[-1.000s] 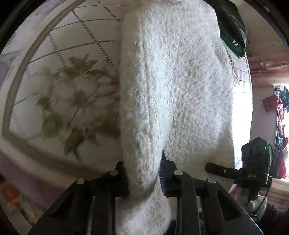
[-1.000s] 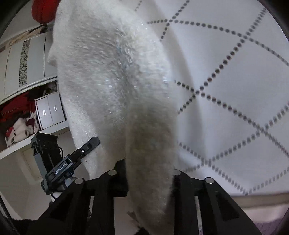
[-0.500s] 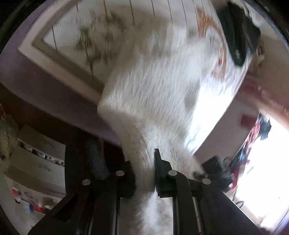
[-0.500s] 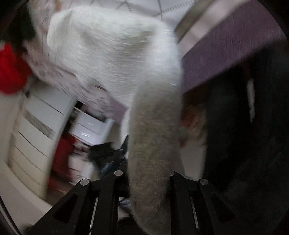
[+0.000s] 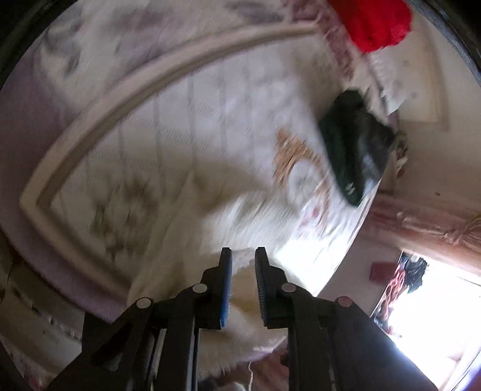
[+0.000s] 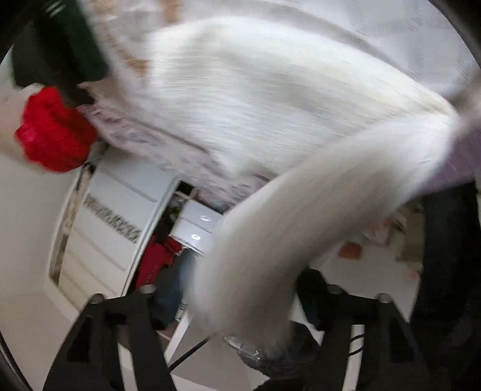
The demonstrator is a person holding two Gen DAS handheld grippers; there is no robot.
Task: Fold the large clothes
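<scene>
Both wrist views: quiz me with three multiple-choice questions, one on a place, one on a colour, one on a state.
1. The dark green garment lies: A on the bed; B on the floor; C in a drawer.
2. The bundle beyond it is: A blue; B red; C yellow.
3. The right tongs are: A clamped shut; B out of view; C open.
A: it rests on the quilted cover. B: bright red in both views. C: the jaws, just opened, stand apart, white sweater hanging loosely between.
</scene>
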